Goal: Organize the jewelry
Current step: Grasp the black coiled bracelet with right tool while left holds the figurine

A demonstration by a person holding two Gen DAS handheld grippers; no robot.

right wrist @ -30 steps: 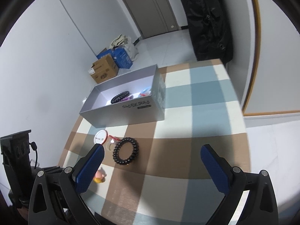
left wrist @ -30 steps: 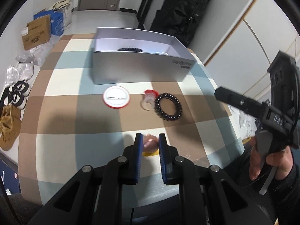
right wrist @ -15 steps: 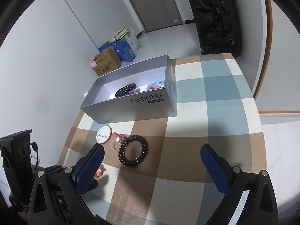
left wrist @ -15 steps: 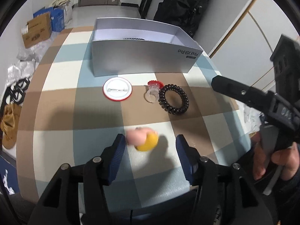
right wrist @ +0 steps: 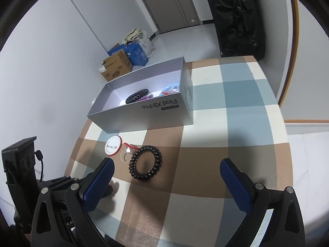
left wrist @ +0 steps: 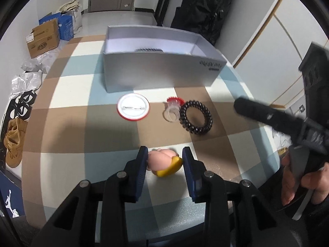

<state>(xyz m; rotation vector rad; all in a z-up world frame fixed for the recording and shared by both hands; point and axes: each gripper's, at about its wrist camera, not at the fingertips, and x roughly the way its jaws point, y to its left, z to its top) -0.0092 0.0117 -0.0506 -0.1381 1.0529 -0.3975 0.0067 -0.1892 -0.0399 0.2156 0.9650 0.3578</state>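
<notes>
Pink-and-yellow rounded charm (left wrist: pixel 164 161) is lying on the checked tablecloth (left wrist: pixel 67 135), smooth and glossy, while the left gripper (left wrist: pixel 165 160) is closing around it; right gripper (right wrist: pixel 166 177) is gaping wide, holding nothing

- My left gripper (left wrist: pixel 165 160) tilts down at the bench (left wrist: pixel 61 160), jaws closing around the pink-and-yellow charm (left wrist: pixel 164 163); its left pad touches the charm, the right pad stands just clear.
- My right gripper (right wrist: pixel 164 182) tilts down to the right of the charm, jaws spread wide with nothing between them.
- My right hand (left wrist: pixel 302 182) wraps its handle.
</notes>
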